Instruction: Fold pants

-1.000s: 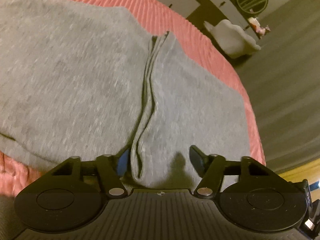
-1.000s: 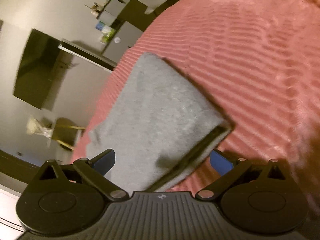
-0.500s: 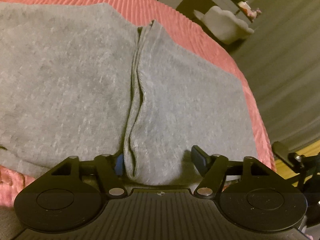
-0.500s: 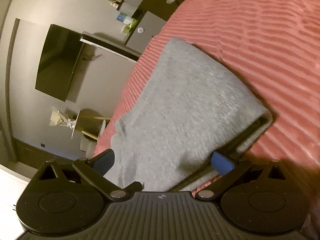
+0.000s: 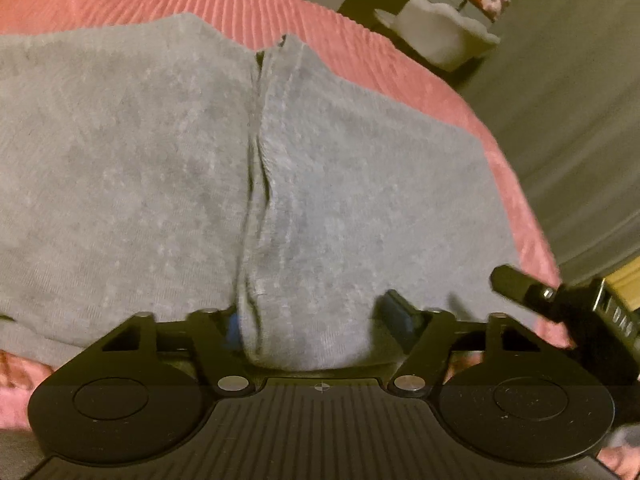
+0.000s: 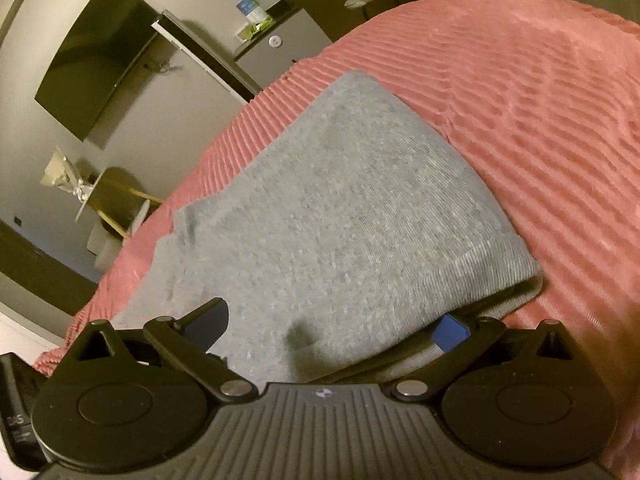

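Grey pants lie folded on a pink ribbed bedspread. In the left wrist view a folded top layer ends at a seamed edge running away from me. My left gripper is open, its jaws either side of the near end of that top layer, the left fingertip tucked under the edge. In the right wrist view the pants show as a folded stack with a thick rounded edge at right. My right gripper is open around the stack's near corner, with its right pad under the upper layers.
The bed's edge drops to a grey floor on the right in the left wrist view, with a white object and dark cabinets beyond. The right gripper's body shows at the right edge. A wall-mounted TV and a small table lie past the bed.
Both grippers have moved in closer to the pants. The right gripper's right pad has slid under the stack's edge. Both jaws stay open.
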Action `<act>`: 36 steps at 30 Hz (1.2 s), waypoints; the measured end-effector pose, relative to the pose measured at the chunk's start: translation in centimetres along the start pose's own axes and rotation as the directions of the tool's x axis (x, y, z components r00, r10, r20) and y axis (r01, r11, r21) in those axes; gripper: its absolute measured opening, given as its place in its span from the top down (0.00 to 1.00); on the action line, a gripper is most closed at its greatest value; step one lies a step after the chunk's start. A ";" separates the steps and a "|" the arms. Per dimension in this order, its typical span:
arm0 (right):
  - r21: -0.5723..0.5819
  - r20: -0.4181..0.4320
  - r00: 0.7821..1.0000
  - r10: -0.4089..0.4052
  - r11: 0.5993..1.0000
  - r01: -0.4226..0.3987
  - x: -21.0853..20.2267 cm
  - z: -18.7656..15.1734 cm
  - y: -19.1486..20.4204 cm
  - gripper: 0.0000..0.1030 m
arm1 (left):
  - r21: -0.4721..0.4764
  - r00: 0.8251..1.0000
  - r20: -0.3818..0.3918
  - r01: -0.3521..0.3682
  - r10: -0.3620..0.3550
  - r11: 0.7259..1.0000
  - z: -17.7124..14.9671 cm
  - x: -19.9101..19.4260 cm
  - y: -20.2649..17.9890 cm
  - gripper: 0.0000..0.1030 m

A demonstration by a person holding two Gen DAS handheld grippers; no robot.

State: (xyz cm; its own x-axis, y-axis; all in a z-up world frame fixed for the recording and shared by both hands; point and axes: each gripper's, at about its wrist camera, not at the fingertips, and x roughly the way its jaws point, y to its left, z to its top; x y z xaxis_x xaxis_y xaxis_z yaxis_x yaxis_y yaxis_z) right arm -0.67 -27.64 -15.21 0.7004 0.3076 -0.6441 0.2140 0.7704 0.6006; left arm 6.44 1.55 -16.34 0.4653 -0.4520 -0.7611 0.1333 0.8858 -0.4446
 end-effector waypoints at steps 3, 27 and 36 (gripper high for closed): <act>0.001 0.004 1.000 -0.005 1.000 0.005 -0.1 0.1 -0.1 0.00 | 0.019 0.999 0.022 -0.033 0.033 0.999 -0.3 -0.4 -0.2 0.49; 0.097 0.052 0.999 -0.015 0.995 0.009 -1.0 0.3 -1.9 0.00 | -0.080 0.993 0.114 0.035 -0.026 0.996 -0.3 -3.8 1.2 0.85; 0.076 -0.011 0.999 -0.048 0.996 0.049 -0.7 0.2 -1.6 0.00 | -0.123 0.997 0.064 -0.043 0.051 0.991 -0.5 -3.2 2.4 0.75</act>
State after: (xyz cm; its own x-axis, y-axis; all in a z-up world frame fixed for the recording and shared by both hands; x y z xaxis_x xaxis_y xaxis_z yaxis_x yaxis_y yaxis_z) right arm -1.34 -29.21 -15.64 0.6819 0.2764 -0.6772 0.2992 0.7395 0.6030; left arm 4.83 5.02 -15.22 0.5269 -0.3987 -0.7506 0.0044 0.8844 -0.4667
